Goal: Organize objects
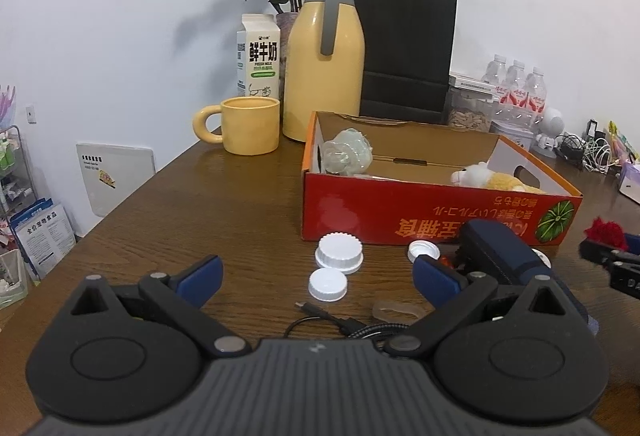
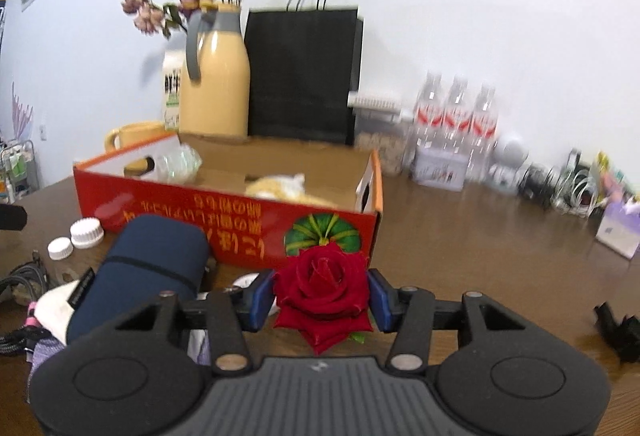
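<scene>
My right gripper point(image 2: 321, 298) is shut on a red rose point(image 2: 322, 292) and holds it above the table, just in front of the red cardboard box point(image 2: 224, 220). The rose also shows at the right edge of the left wrist view point(image 1: 606, 232). The box point(image 1: 400, 208) holds a plush toy point(image 1: 492, 176) and a clear plastic bundle point(image 1: 347, 156). My left gripper point(image 1: 318, 278) is open and empty, low over the table. Two white caps point(image 1: 339, 253) point(image 1: 328, 284) lie between its fingers. A dark blue pouch point(image 1: 496, 252) lies beside its right finger.
A yellow mug point(image 1: 248, 124), milk carton point(image 1: 258, 52), yellow thermos point(image 1: 324, 56), vase of dried roses and black paper bag point(image 1: 404, 48) stand behind the box. Water bottles point(image 1: 516, 84) and cables sit at back right. A black cable point(image 1: 340, 324) and rubber band point(image 1: 396, 310) lie near me.
</scene>
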`<state>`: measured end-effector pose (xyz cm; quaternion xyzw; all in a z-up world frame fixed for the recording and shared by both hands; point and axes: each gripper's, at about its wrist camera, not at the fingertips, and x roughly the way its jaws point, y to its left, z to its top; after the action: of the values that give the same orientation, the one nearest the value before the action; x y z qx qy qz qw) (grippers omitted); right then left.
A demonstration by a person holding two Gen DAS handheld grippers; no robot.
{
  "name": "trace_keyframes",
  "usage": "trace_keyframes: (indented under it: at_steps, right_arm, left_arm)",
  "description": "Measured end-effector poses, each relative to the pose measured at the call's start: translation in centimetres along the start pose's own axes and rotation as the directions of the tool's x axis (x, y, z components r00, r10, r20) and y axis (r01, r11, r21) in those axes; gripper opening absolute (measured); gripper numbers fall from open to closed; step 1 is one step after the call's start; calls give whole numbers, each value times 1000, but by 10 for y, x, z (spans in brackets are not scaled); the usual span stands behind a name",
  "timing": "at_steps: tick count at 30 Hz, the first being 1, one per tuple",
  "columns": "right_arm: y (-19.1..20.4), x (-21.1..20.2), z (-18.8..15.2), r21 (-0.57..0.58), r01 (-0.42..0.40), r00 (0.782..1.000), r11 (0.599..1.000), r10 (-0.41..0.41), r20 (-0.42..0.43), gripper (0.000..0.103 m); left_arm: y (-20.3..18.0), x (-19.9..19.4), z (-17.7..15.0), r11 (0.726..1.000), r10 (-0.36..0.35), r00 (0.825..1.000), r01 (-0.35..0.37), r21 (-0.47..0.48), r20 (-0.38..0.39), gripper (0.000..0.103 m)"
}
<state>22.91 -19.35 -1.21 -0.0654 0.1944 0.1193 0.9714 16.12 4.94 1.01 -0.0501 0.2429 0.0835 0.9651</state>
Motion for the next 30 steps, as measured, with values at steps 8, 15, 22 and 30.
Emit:
trace_keyframes:
  at_steps: [8,15,22,30]
  right_arm:
    - [7,-18,-1,0,-4,998,1000,4,55,48]
    - [7,-19,-3,2,-3,998,1000,2,63,48]
    - [7,-23,-4,7,-6,997,1000,6,74,48]
    - [5,-26,-5,15,-23,996,1000,21,89,48]
  left_arm:
    - [1,-1,-6,1000,-24,998,24,10,-58,103]
    - [-11,-2,-14,994,-105,980,110,18,-171,103]
    - [-28,5,-19,993,-85,962,102,54,-260,103]
    - [-38,8,-16,995,-71,952,88,44,-299,103]
